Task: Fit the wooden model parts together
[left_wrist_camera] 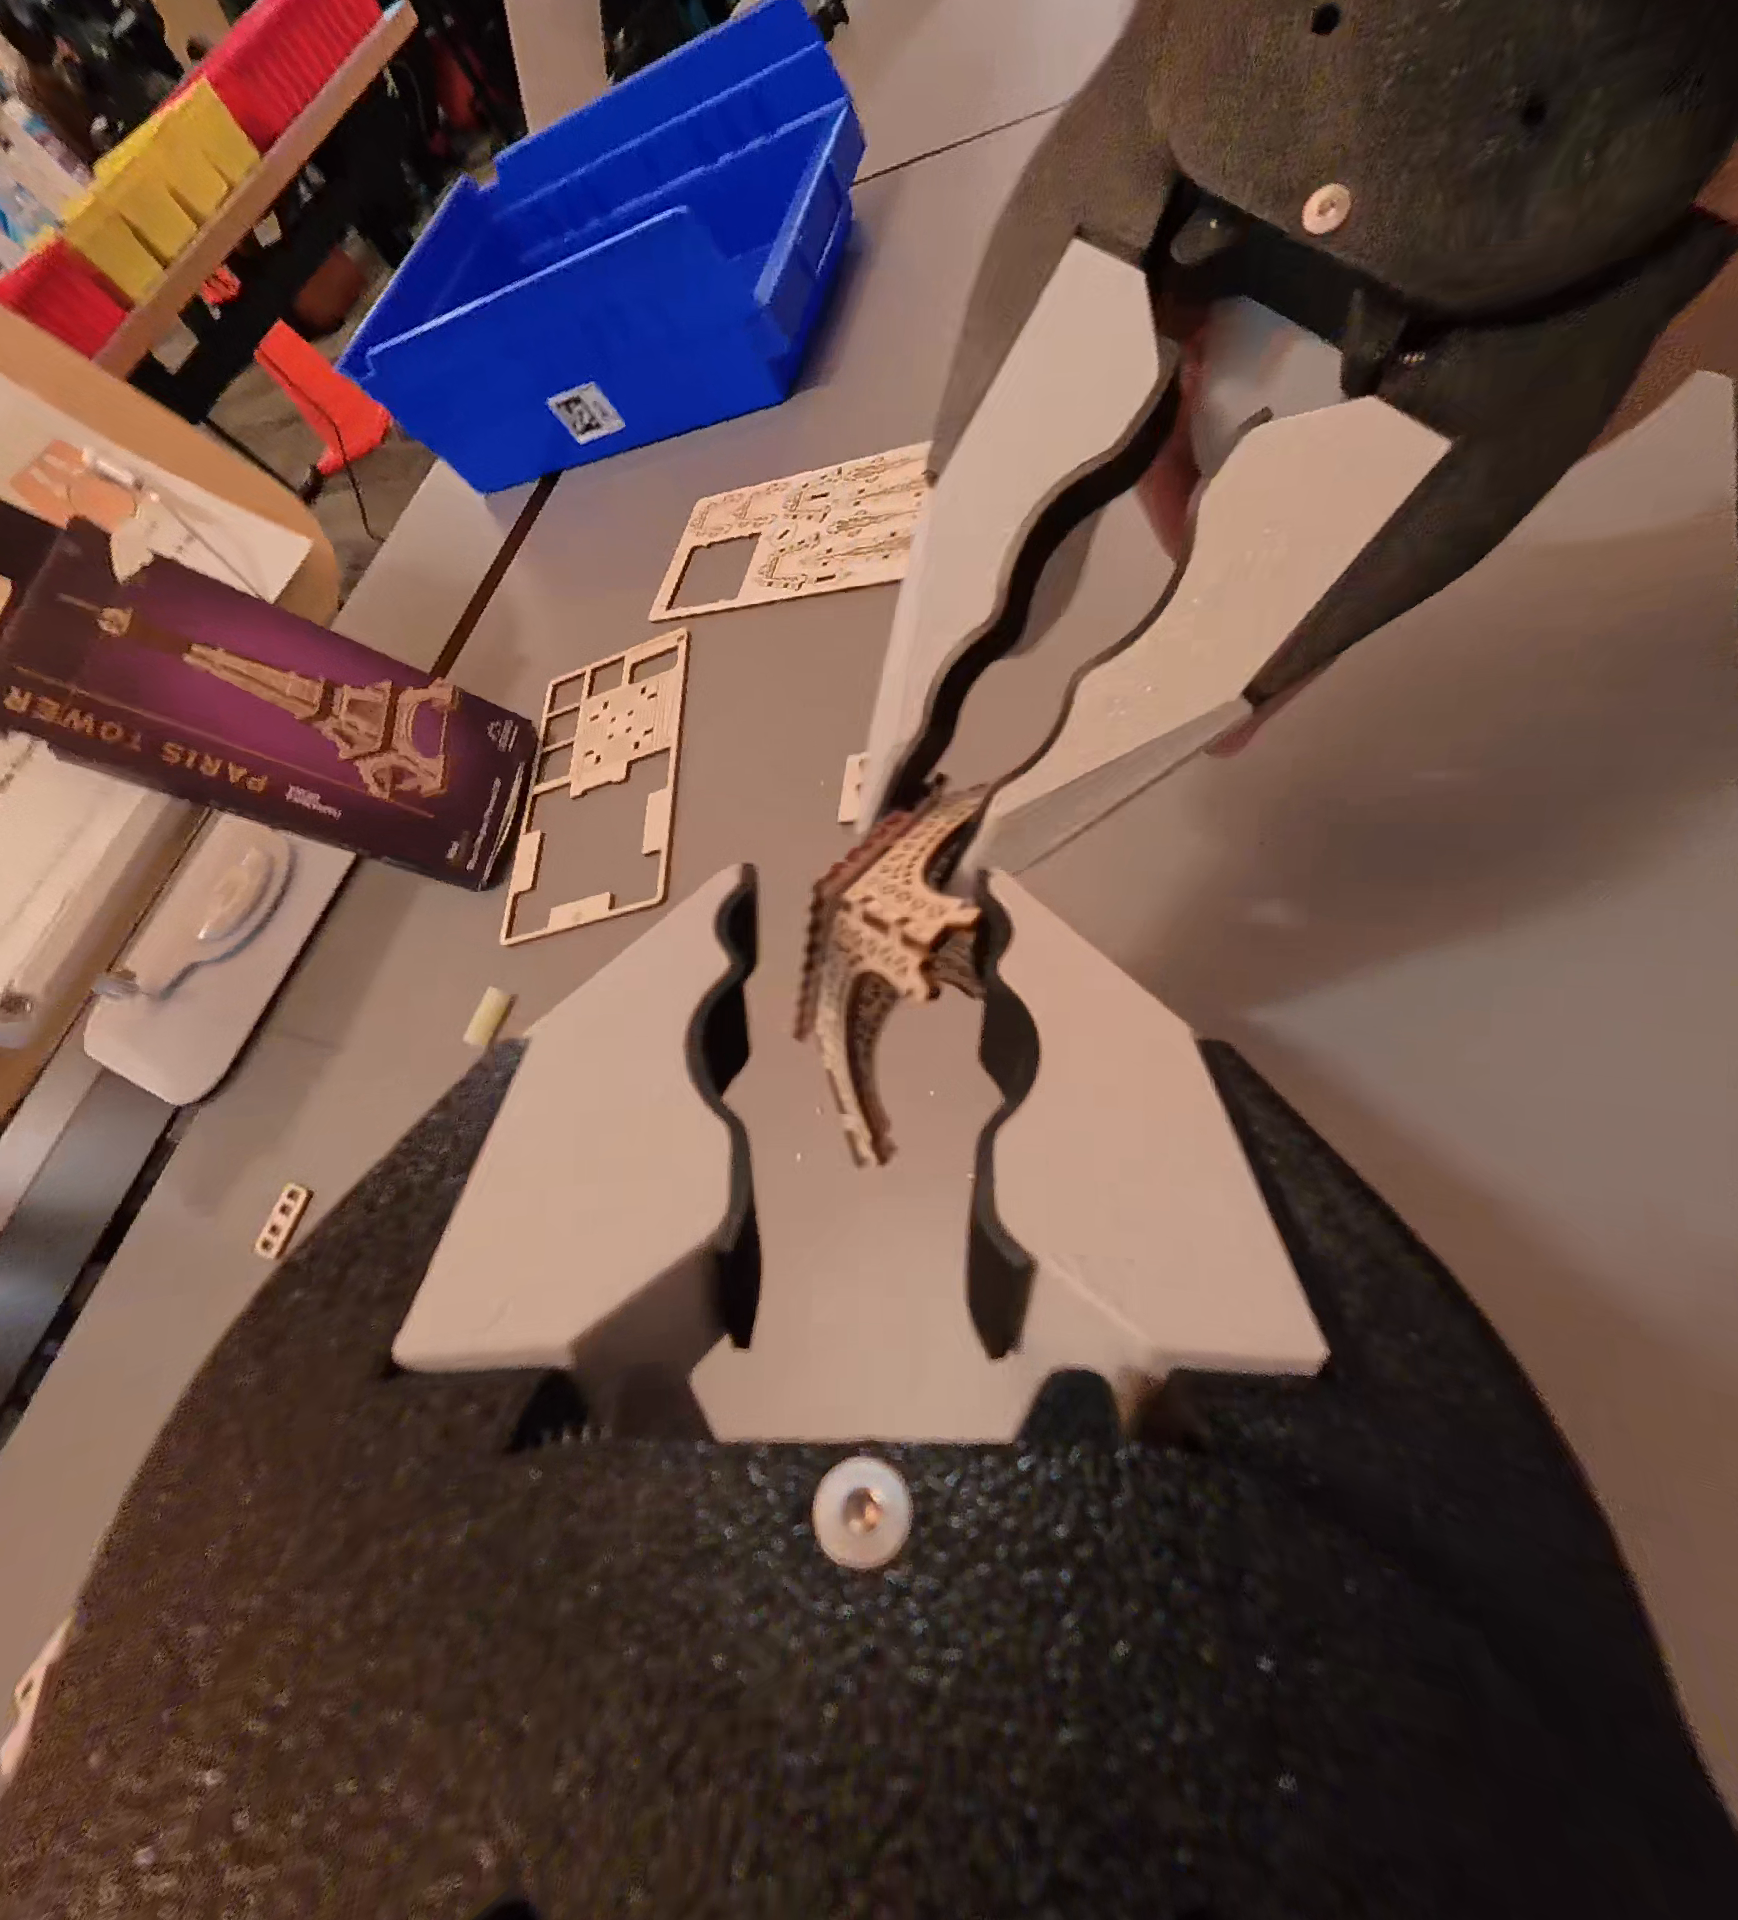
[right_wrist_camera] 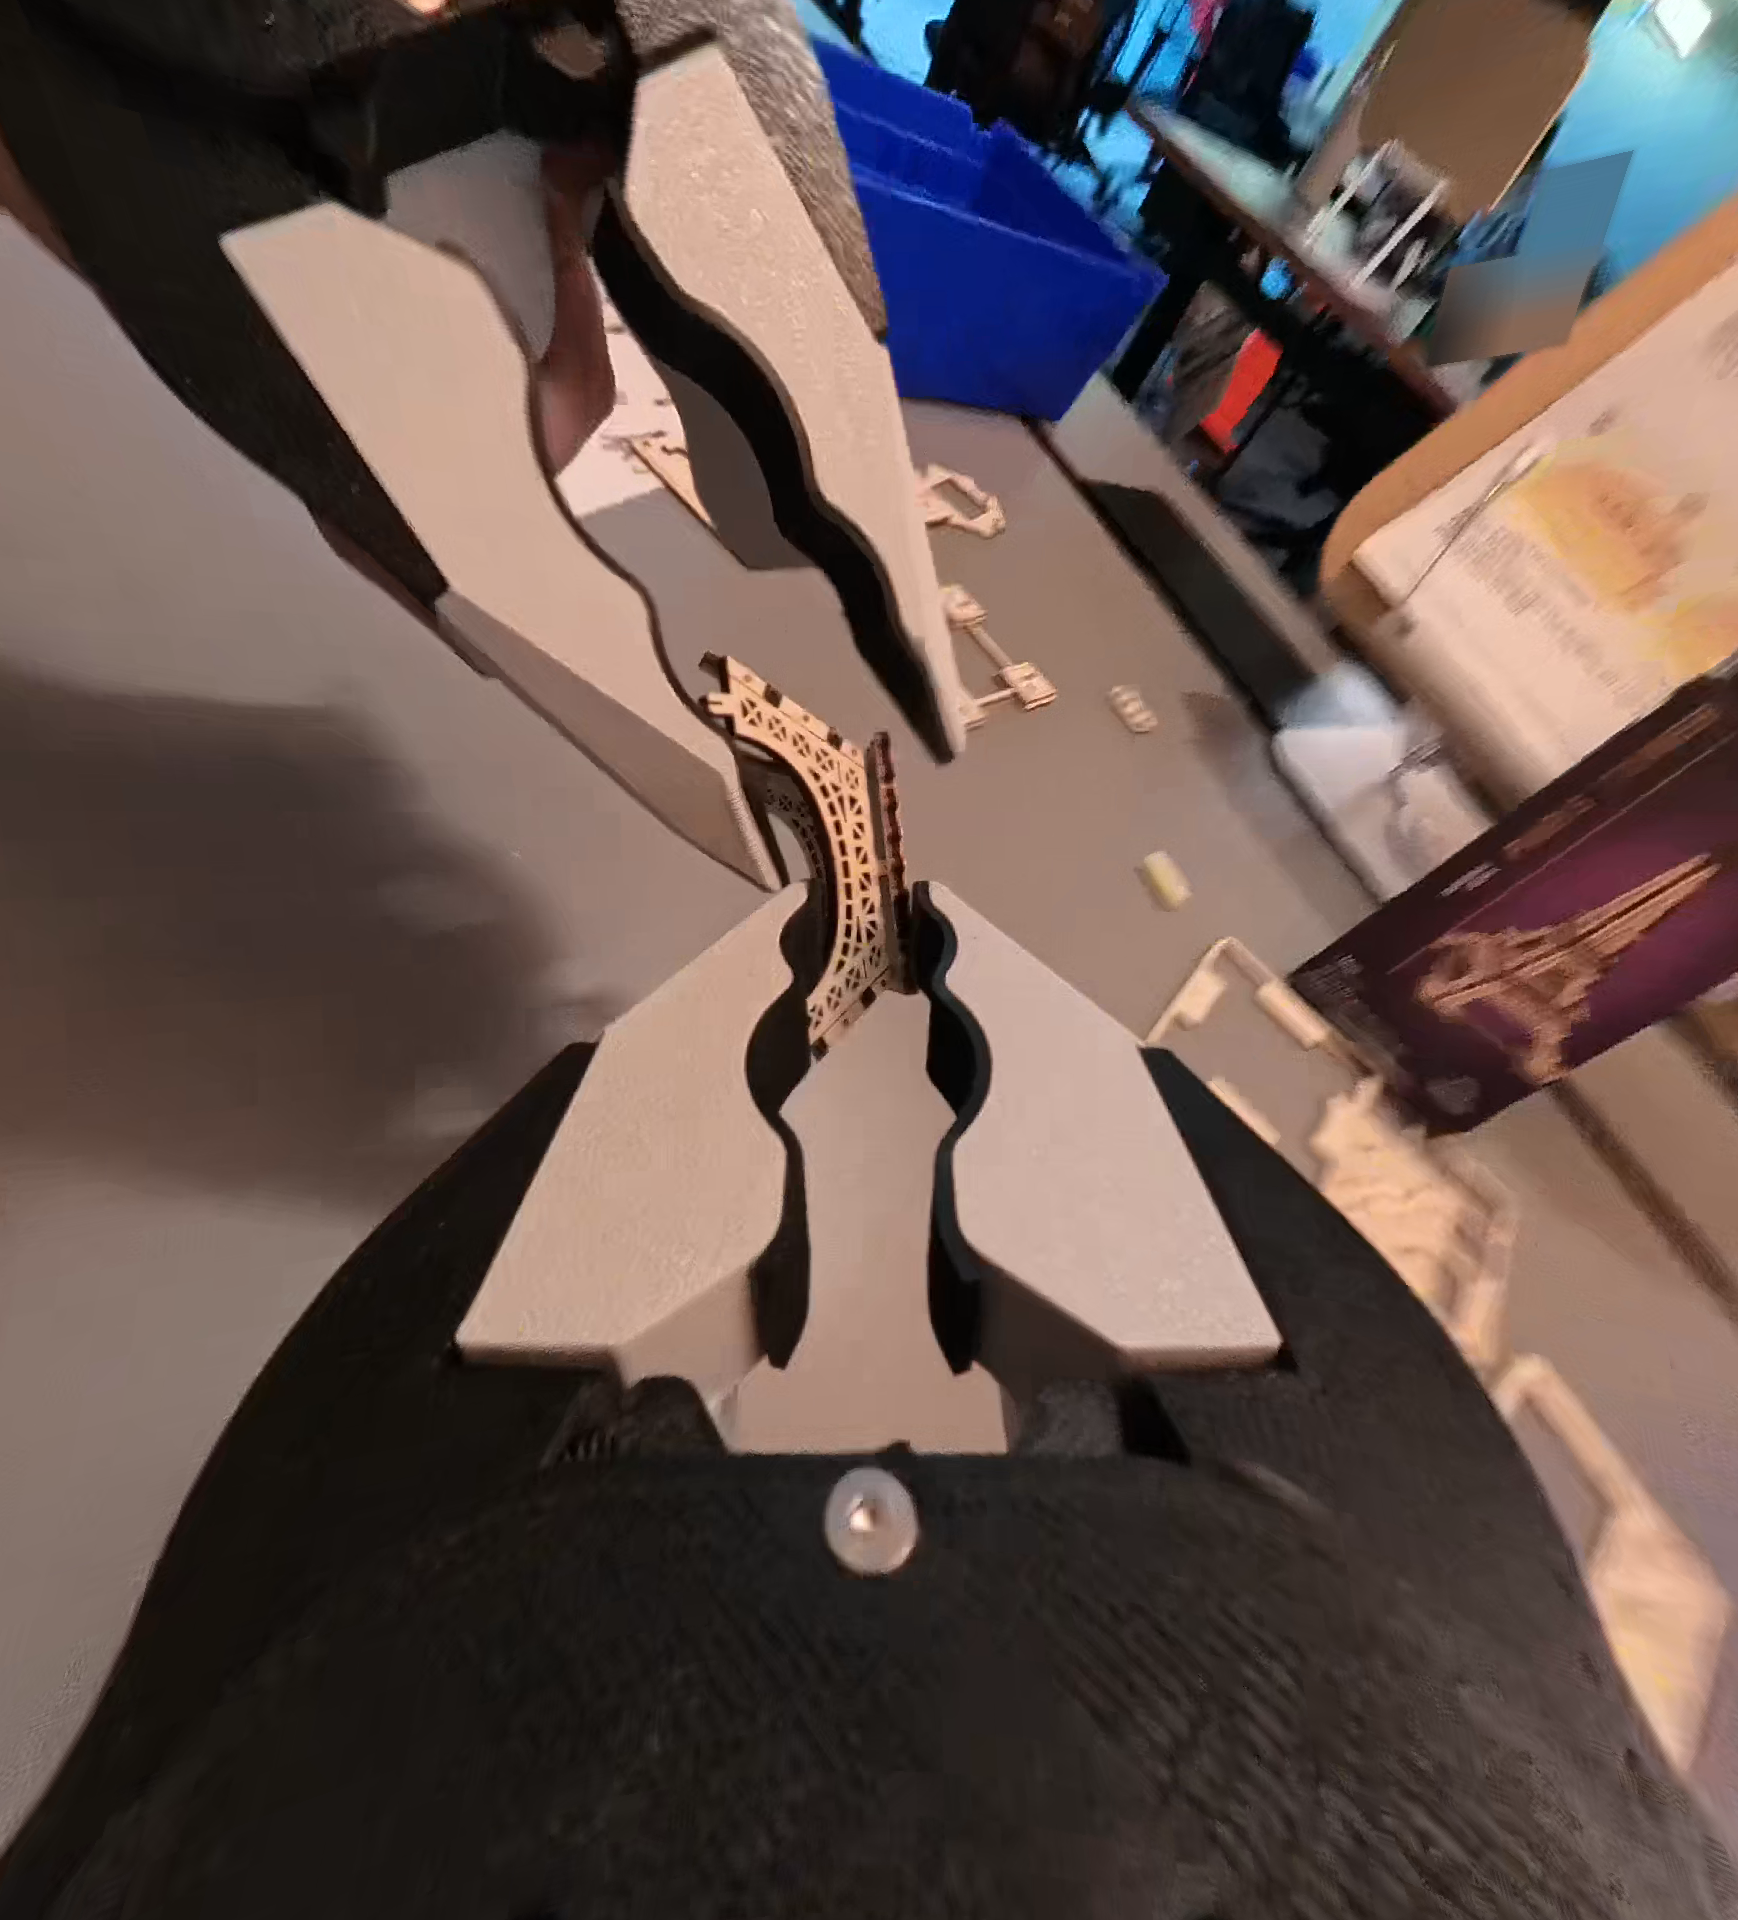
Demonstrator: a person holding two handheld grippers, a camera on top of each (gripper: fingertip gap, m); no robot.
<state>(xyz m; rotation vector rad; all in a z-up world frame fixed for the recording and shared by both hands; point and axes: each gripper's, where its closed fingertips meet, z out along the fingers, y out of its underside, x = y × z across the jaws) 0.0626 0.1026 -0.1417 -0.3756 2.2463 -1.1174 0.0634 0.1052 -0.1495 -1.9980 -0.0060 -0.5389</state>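
A curved wooden lattice piece [left_wrist_camera: 896,935] of two joined arched parts hangs above the grey table [left_wrist_camera: 1364,987]. My right gripper [left_wrist_camera: 938,821] comes in from above in the left wrist view and is shut on its upper end. In the right wrist view, the right gripper [right_wrist_camera: 860,904] pinches the piece [right_wrist_camera: 834,800] between its fingertips. My left gripper [left_wrist_camera: 865,883] is open. Its fingers stand on either side of the piece, the right finger [left_wrist_camera: 1083,1039] close to it and the left finger [left_wrist_camera: 636,1039] apart from it. The left gripper [right_wrist_camera: 854,816] also shows in the right wrist view.
Two punched-out wooden part sheets [left_wrist_camera: 605,779] [left_wrist_camera: 803,530] lie on the table beyond the grippers. A purple kit box [left_wrist_camera: 221,707] sits tilted at the left and a blue bin [left_wrist_camera: 636,281] stands at the back. Small loose parts [left_wrist_camera: 488,1013] [left_wrist_camera: 283,1221] lie near the left edge.
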